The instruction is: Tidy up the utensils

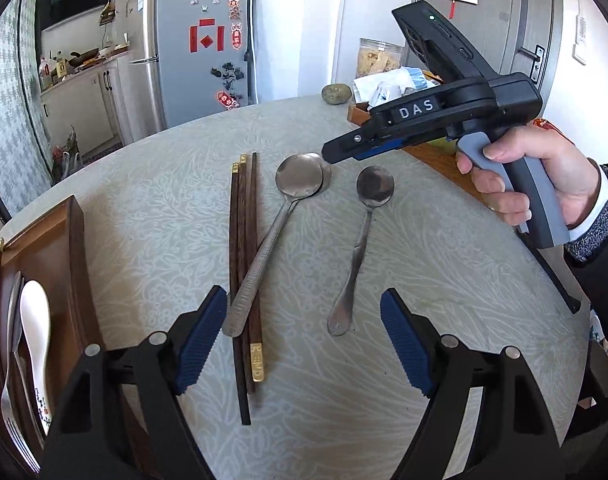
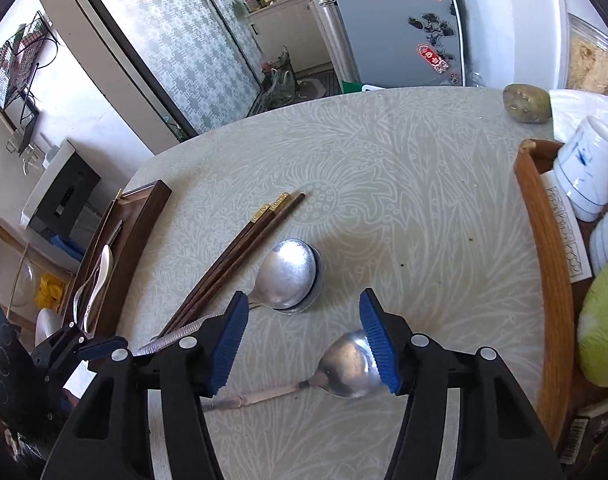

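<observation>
Dark wooden chopsticks (image 1: 242, 264) with gold caps lie on the table. A large metal spoon (image 1: 264, 240) lies across them, its bowl on a second round spoon bowl. A small metal spoon (image 1: 357, 248) lies to the right. My left gripper (image 1: 304, 336) is open and empty above the handle ends. My right gripper (image 2: 304, 340) is open and empty above the small spoon (image 2: 343, 368), near the large spoon's bowl (image 2: 288, 276); it shows from the side in the left wrist view (image 1: 335, 152). A dark wooden tray (image 1: 56, 248) at the left holds a white ceramic spoon (image 1: 36, 340) and a fork (image 1: 12, 412).
A second wooden tray (image 2: 543, 280) at the right holds a white cup (image 2: 583, 176) and other items. A potato (image 2: 527, 103) lies at the table's far edge. A fridge (image 1: 200, 48) stands behind the table.
</observation>
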Demonstrator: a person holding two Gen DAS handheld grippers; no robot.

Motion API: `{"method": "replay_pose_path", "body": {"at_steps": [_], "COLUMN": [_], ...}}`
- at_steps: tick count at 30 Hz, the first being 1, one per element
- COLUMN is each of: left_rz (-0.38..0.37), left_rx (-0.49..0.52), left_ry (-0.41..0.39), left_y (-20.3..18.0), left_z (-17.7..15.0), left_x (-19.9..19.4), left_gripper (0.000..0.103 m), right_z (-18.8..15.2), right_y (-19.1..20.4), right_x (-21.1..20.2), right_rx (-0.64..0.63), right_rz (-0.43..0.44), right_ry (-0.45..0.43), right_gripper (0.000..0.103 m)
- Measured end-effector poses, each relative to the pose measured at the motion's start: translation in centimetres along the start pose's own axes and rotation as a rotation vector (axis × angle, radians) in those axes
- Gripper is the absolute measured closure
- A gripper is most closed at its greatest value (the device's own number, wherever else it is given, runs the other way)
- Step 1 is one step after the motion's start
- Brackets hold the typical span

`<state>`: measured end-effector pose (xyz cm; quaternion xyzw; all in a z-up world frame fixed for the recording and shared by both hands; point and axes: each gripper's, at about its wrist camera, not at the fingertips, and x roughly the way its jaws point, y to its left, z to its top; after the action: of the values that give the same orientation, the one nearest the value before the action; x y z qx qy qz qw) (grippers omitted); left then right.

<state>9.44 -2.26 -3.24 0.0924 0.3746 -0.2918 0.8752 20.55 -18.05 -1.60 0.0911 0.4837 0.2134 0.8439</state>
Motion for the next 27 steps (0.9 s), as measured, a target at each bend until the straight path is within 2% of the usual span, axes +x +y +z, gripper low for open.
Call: {"method": "replay_pose_path", "body": {"at_steps": [3, 4, 6, 11, 19, 27], "left_rz": [0.004, 0.003, 0.000, 0.000, -0.002, -0.015], "left_rx": [0.003, 0.001, -0.005, -0.007, 0.004, 0.051], "left_ry": [0.001, 0.003, 0.009, 0.022, 0.023, 0.020], "left_y": [0.1, 0.2, 0.4, 0.7, 0.5, -1.5], "left_z": [0.5, 0.6, 0.7, 0.5, 0.6, 1.5], "left_x": [0.4, 0.6, 0.9, 1.4, 1.7, 2.5], "left_gripper": [0.021, 0.021, 0.021, 0.021, 0.021, 0.024], "right_z": [0.4, 0.5, 0.6, 0.8, 0.3, -0.8], "right_y": [0.3, 0.3, 0.3, 0.3, -0.2, -0.3], "right_x": [1.6, 2.1, 2.8, 3.4, 1.3, -2.4], "right_rx": [-0.009, -0.006, 0.000, -0.006, -0.021, -0.028], "right_rz": [-0.014, -0.011, -0.007, -0.028, 0.004, 0.046], "right_ry": [0.020, 0.026, 0.030, 0.014, 0.007, -0.022], "right_gripper": [0.046, 0.049, 0.057, 0.088, 0.094, 0.098]}}
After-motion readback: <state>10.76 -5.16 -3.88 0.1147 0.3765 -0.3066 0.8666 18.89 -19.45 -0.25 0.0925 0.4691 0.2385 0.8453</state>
